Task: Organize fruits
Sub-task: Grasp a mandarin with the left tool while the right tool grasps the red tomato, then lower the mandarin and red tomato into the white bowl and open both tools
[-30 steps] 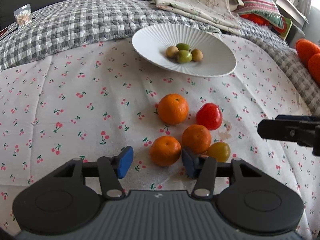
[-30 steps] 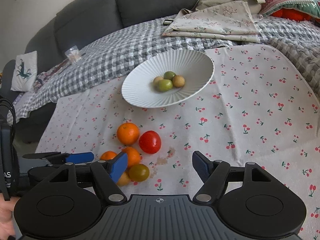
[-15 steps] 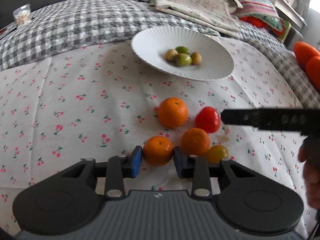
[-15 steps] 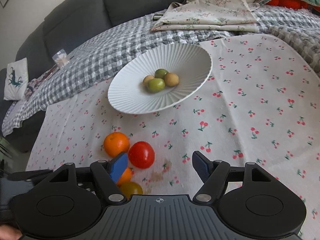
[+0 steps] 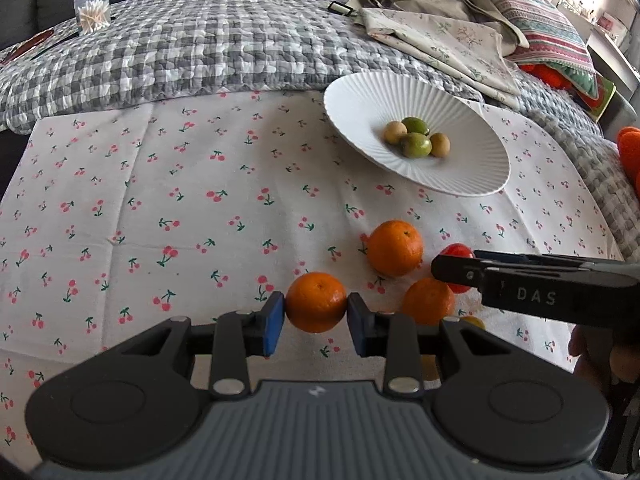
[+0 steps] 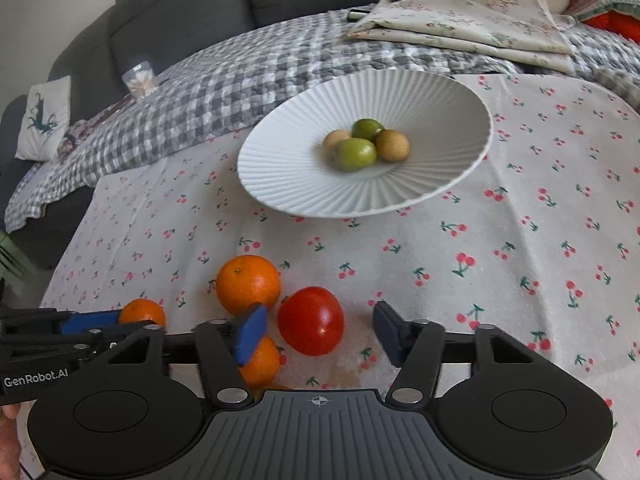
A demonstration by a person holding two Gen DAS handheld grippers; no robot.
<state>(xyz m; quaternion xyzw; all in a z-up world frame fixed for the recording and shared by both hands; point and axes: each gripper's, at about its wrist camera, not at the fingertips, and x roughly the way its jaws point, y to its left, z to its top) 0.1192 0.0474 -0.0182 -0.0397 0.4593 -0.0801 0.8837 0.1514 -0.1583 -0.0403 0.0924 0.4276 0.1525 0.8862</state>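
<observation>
Gripping round orange [image 5: 316,302] in left claw [image 5: 316,320] (stem dimple facing up), right claw [image 6: 318,330] spread wide

Left gripper [image 5: 316,322] clamped on an orange [image 5: 316,302] above cherry-print cloth [image 5: 180,200]; white ribbed bowl [image 5: 472,176] beyond, holding four small fruits [image 5: 416,142].

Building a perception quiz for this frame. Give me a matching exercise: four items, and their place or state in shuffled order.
Items:
1. left gripper
2. right gripper
3. green fruits
4. red tomato

Place or state:
A. lying in the white ribbed plate
B. shut on a tangerine
C. open, holding nothing
D. on the cherry-print cloth, between open fingers

Pairs: 1-B, 2-C, 3-A, 4-D
</observation>
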